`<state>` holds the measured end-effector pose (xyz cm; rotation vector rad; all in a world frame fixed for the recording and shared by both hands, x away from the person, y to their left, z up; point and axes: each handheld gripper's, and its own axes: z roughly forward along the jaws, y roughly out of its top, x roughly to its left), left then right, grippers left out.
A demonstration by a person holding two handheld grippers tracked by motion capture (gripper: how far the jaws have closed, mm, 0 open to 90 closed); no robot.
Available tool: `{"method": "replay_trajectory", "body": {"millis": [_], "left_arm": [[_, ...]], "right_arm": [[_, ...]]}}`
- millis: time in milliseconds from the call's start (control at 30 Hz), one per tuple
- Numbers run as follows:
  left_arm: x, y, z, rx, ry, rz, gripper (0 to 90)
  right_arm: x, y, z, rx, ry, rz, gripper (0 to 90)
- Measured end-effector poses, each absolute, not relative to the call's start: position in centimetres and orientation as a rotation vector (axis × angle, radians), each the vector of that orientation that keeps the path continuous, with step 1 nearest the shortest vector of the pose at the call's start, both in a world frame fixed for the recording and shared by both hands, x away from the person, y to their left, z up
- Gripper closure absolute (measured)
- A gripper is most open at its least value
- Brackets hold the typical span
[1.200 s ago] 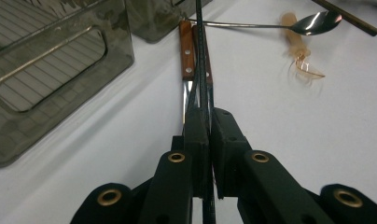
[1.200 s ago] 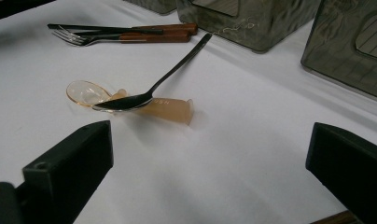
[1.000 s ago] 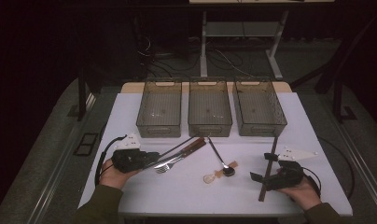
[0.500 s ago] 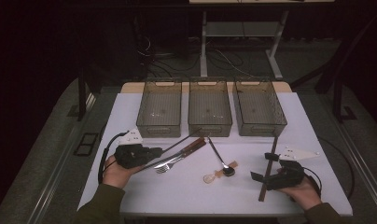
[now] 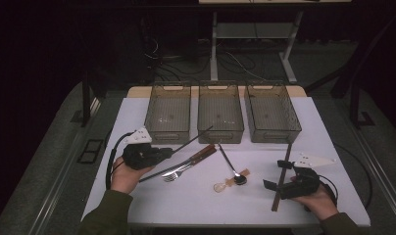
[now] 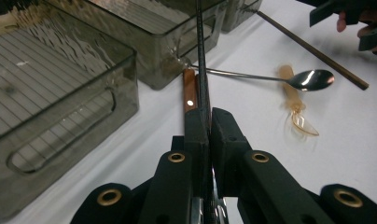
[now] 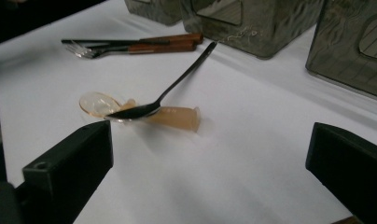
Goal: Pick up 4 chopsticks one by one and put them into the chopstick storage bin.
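1. While the left claw (image 5: 159, 152) is clenched on a thin dark chopstick (image 6: 200, 60), the stick runs straight out from between its jaws toward the middle bin (image 5: 220, 111).
2. Just under that claw and slightly ahead lie a wooden-handled knife (image 5: 202, 154) and a fork (image 5: 176, 174) on the table (image 5: 196, 205).
3. Beyond the left claw's tip, off to its right, a metal spoon (image 6: 312, 79) rests with its bowl on an amber plastic spoon (image 6: 296, 105).
4. The right claw (image 7: 210, 163) is released, jaws wide apart, with the two spoons ahead of it between the jaws.
5. A second chopstick (image 5: 281, 176), brown, lies just beside the right claw.
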<state>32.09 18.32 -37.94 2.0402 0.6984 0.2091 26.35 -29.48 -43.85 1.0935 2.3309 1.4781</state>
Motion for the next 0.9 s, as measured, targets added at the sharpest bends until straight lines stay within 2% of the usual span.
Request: {"method": "replay_trajectory", "body": {"millis": [333,900], "left_arm": [[33.4,18.4,-37.1,2.019,0.719,0.228,85.1],[38.7,18.5,-36.1,1.923,0.804,0.264,85.1]], "right_arm": [[26.4,-29.6,-43.8,1.095,2.326,1.493,0.5],[26.4,-29.7,-43.8,1.110,2.313,1.491,0.5]]}}
